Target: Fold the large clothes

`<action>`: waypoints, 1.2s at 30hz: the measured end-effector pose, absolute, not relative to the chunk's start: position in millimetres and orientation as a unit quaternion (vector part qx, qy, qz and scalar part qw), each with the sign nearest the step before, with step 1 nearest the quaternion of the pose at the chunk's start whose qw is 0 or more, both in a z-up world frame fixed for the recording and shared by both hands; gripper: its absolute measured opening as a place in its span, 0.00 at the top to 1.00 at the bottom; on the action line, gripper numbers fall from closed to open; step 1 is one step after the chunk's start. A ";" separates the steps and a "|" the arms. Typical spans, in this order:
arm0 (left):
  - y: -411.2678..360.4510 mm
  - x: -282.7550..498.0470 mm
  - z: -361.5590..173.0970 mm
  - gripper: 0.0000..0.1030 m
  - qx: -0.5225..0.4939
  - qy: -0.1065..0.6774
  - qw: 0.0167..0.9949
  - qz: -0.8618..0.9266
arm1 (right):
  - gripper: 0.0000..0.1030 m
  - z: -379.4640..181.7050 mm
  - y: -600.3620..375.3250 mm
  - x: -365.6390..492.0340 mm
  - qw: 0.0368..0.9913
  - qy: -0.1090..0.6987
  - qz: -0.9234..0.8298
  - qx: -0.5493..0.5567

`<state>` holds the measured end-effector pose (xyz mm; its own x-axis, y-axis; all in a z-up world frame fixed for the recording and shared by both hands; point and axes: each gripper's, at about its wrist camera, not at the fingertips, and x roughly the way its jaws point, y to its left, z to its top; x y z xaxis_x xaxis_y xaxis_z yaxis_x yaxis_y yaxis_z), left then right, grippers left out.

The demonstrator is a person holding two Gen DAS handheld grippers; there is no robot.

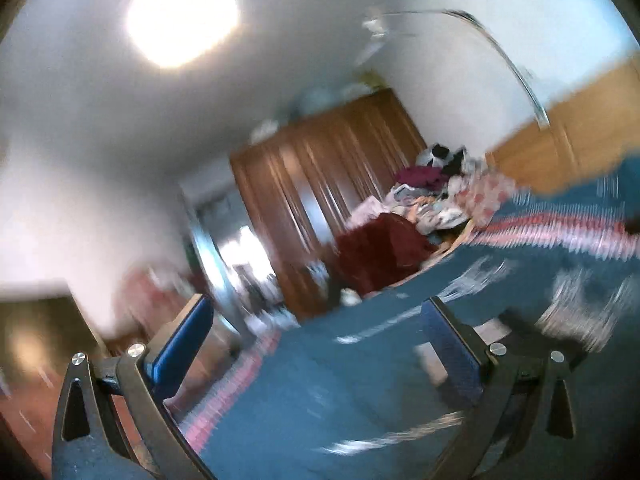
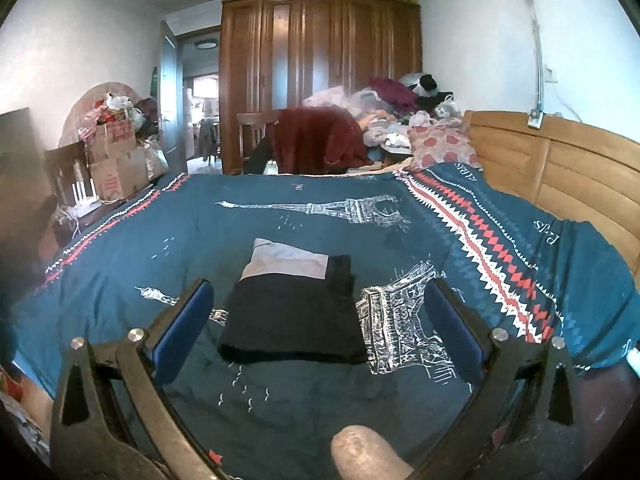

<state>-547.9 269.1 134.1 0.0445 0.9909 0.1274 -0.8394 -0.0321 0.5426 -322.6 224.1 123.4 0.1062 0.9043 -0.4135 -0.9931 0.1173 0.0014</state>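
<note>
folded dark garment (image 2: 292, 316) ahead of right hand-held gripper (image 2: 318, 312), jaws apart

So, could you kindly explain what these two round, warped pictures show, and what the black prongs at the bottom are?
A person holds a hand-held gripper in each hand, and each carries a fisheye camera looking along its two fingers. The prongs with blue pads are those fingers. The blurred picture is from the left gripper, open and empty, tilted toward the ceiling. The sharp one is from the right gripper, also open, above a folded dark garment lying on the blue bedspread. Unfolded clothes are heaped at the far end. Nothing is held.
</note>
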 end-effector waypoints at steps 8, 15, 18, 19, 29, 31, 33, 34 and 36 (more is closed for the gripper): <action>245.9 -497.7 128.1 0.00 0.335 0.220 0.663 0.632 | 0.00 119.3 226.8 -320.7 0.723 0.174 0.653 -0.145; 260.3 -510.0 129.5 0.00 0.247 0.236 0.696 0.632 | 0.00 113.5 228.4 -333.1 0.708 0.183 0.664 -0.155; 268.7 -514.2 121.4 0.00 0.230 0.253 0.706 0.621 | 0.00 110.4 228.6 -337.1 0.702 0.189 0.669 -0.157; 271.5 -517.0 121.1 0.00 0.210 0.255 0.716 0.615 | 0.00 108.6 229.1 -337.8 0.697 0.195 0.672 -0.157; 307.1 -525.8 70.4 0.00 0.140 0.342 0.695 0.616 | 0.00 87.4 231.6 -349.6 0.664 0.239 0.686 -0.175; 304.3 -509.4 34.6 0.00 0.211 0.415 0.666 0.583 | 0.00 82.2 230.1 -351.7 0.659 0.246 0.688 -0.179; 294.9 -497.6 0.8 0.00 0.230 0.484 0.679 0.501 | 0.00 76.9 228.8 -354.3 0.656 0.248 0.689 -0.184; 288.4 -493.8 -13.1 0.00 0.235 0.501 0.680 0.481 | 0.00 74.7 228.5 -355.2 0.654 0.249 0.690 -0.185; 277.1 -491.0 -22.4 0.00 0.218 0.494 0.705 0.460 | 0.00 69.3 229.6 -357.1 0.647 0.256 0.694 -0.185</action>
